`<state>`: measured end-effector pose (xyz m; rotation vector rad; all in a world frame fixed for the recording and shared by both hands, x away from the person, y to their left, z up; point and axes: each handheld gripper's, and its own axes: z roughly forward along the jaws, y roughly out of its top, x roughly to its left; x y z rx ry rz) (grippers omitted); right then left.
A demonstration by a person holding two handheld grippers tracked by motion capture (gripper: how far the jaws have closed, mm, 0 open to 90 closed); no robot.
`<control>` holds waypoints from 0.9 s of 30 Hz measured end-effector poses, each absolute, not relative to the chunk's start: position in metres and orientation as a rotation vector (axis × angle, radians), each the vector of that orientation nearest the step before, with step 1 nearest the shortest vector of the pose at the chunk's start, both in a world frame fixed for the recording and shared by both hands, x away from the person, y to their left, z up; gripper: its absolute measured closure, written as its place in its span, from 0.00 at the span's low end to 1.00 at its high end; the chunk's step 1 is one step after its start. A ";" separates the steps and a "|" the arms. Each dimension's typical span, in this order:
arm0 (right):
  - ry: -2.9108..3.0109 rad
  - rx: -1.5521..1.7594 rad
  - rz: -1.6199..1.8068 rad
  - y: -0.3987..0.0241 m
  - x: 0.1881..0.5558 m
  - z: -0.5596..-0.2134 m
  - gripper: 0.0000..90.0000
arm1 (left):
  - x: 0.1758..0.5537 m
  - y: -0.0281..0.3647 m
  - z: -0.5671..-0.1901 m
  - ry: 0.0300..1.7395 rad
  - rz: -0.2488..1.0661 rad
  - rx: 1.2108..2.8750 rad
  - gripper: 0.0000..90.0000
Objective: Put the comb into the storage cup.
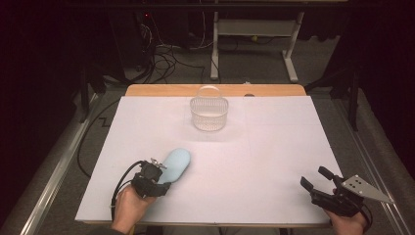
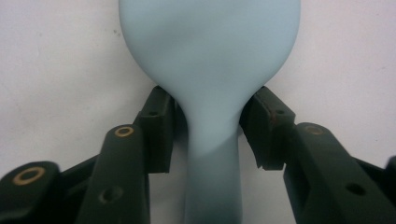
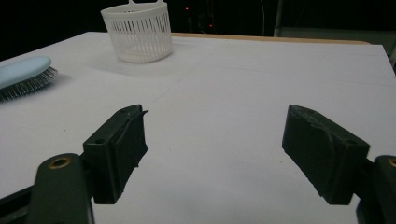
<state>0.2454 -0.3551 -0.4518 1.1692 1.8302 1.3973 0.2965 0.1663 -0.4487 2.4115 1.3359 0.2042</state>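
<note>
While gripping pale-blue hairbrush (image 2: 210, 70) neck with left gripper (image 2: 210, 135), pads pressing handle; resting right gripper (image 3: 212, 154) wide apart, empty. Next, judging: lifting level toward white basket (image 1: 209, 113).

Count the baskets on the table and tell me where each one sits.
1. The white slotted basket stands upright at the far middle of the table, well beyond the light blue hairbrush. Nothing on the table could hide another.
</note>
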 end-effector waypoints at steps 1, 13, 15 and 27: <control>1.830 1.168 1.397 -0.355 0.245 -0.452 0.25 | 0.297 0.166 -0.449 1.335 0.205 2.414 0.63; 1.832 1.160 1.398 -0.355 0.245 -0.452 0.25 | 0.300 0.164 -0.447 1.304 0.201 2.442 0.73; 1.833 1.163 1.401 -0.355 0.245 -0.452 0.25 | 0.300 0.164 -0.447 1.302 0.203 2.441 0.74; 1.834 1.168 1.395 -0.354 0.245 -0.452 0.25 | 0.300 0.166 -0.448 1.284 0.205 2.414 0.75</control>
